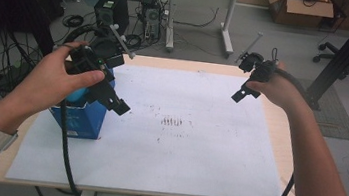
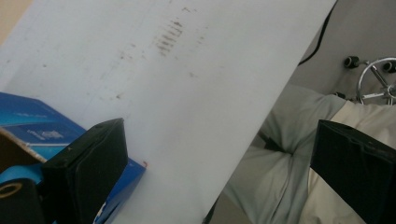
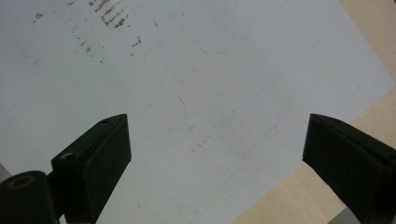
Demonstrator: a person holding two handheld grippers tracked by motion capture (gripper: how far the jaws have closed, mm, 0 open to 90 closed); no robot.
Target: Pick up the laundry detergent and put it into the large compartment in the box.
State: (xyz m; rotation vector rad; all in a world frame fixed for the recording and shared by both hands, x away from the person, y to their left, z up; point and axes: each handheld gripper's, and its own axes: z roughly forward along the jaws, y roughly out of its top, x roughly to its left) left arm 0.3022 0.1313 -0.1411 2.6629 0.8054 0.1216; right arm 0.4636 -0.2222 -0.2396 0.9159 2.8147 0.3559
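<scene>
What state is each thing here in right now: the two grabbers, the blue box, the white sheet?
Left gripper: jaws wide open, nothing between them, beside the box.
Right gripper: jaws open, empty, above the sheet.
Blue box: upright, top open.
White sheet: flat on the table, smudged with brown marks.

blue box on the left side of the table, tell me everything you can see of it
The blue box looks like printed cardboard, with pale lettering on its side in the left gripper view. It stands upright on the white sheet near the table's left edge. Its top seems open, showing a brown inside and something light blue. The left gripper hangs just above it, jaws wide apart with nothing between them; I can't tell if they touch.
</scene>
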